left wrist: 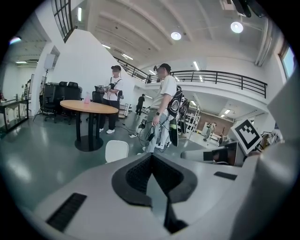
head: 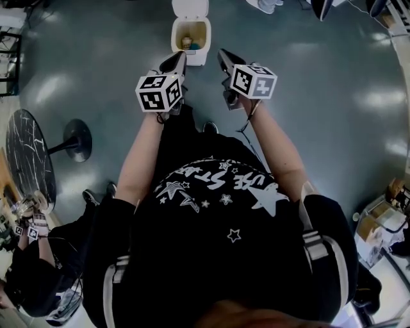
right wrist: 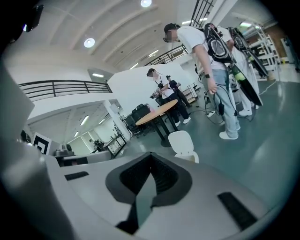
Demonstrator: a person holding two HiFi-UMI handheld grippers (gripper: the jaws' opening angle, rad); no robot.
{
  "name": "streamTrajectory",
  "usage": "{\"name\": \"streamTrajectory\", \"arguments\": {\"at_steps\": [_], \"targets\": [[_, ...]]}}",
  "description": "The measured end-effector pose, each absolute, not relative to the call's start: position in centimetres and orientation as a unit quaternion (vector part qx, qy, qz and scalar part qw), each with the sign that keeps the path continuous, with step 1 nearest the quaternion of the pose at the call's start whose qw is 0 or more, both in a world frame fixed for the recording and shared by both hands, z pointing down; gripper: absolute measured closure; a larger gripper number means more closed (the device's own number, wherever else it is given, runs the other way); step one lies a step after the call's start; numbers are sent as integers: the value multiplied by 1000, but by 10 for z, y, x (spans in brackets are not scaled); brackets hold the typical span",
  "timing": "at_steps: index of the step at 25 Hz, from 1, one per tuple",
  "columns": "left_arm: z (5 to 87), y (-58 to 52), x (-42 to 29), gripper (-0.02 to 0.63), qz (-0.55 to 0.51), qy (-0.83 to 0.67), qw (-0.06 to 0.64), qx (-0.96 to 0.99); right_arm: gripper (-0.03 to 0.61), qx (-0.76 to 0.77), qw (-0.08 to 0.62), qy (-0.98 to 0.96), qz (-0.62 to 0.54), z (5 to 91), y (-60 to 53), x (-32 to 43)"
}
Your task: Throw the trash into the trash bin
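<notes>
black shirt (head: 218, 211) with white stars fills the bottom of the head view, closest of all. two bare forearms reach forward from it, nearly parallel, elbows kept in by the sides: left forearm (head: 138, 160), right forearm (head: 275, 147). each ends at a marker cube, and both tools aim ahead and a little downward.

left gripper (head: 178, 64) has its fingers (left wrist: 133, 176) pressed together, nothing between them. right gripper (head: 224, 59) is the same: fingers (right wrist: 133, 180) closed tight and empty.

bin (head: 195, 56) stands on the grey floor (head: 307, 96), just ahead of the two tips and between them. its lid (head: 190, 8) is tipped back, and trash (head: 187, 43) lies inside on the bottom. in the left gripper view the bin (left wrist: 116, 151) shows just above the fingers, a bit to the left; in the right gripper view the bin (right wrist: 183, 143) sits just above them to the right.

beyond the bin stands a round wooden tabletop (left wrist: 89, 107) on one leg, with people (left wrist: 161, 110) near it.
</notes>
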State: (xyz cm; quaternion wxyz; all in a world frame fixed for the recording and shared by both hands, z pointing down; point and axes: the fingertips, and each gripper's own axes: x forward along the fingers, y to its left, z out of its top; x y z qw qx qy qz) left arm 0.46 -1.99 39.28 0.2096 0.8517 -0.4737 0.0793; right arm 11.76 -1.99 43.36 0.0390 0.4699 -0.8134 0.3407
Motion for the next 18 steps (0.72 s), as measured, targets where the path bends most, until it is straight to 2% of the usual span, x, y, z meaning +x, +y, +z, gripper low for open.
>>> {"name": "streamTrajectory", "arguments": {"at_steps": [18], "targets": [[394, 5, 8, 603, 65, -476, 219, 850, 572, 452, 69, -850, 263, 400, 8, 111]]}}
